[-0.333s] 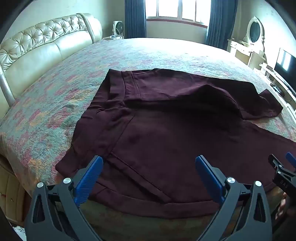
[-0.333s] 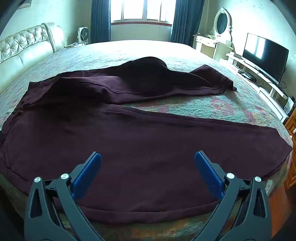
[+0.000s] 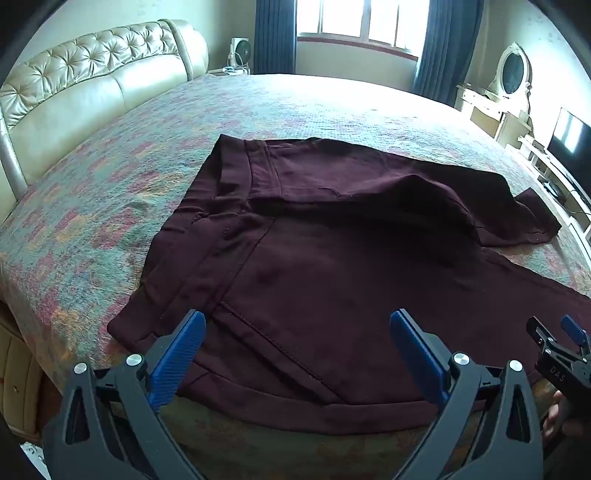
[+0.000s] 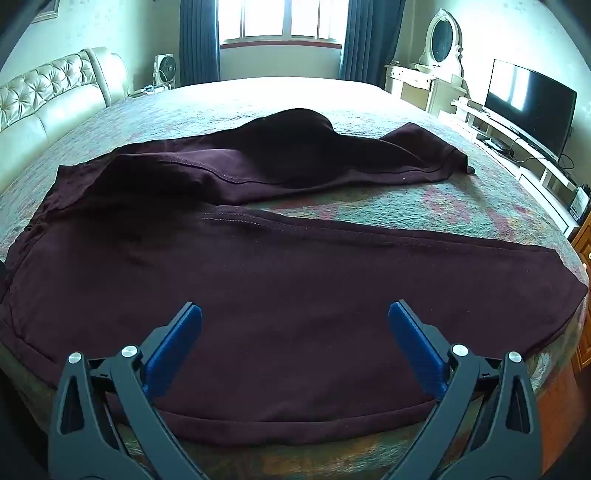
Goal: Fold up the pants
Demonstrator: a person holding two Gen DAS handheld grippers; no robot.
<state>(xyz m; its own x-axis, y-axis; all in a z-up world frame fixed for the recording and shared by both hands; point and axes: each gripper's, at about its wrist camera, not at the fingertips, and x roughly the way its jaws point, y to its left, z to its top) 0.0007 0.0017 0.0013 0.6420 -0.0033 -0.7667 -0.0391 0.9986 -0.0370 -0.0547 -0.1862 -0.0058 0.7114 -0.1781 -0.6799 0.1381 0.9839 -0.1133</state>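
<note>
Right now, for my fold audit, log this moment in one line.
left gripper: open | right gripper: open | dark maroon pants: unfolded on patterned bedspread

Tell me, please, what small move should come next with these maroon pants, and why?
Probably lower both grippers, left gripper and right gripper, onto the near edge of the maroon pants: both jaws stand open and empty, and the pants lie unfolded, legs splayed, on the bed.

Both cams are sitting low at the bed's point(image 3: 110, 192) near edge, looking across it toward the window point(image 4: 280, 18). Left one is facing the headboard point(image 3: 92, 74) side, right one the TV point(image 4: 528, 99) side; both are catching the pants point(image 3: 332, 266) up close.
</note>
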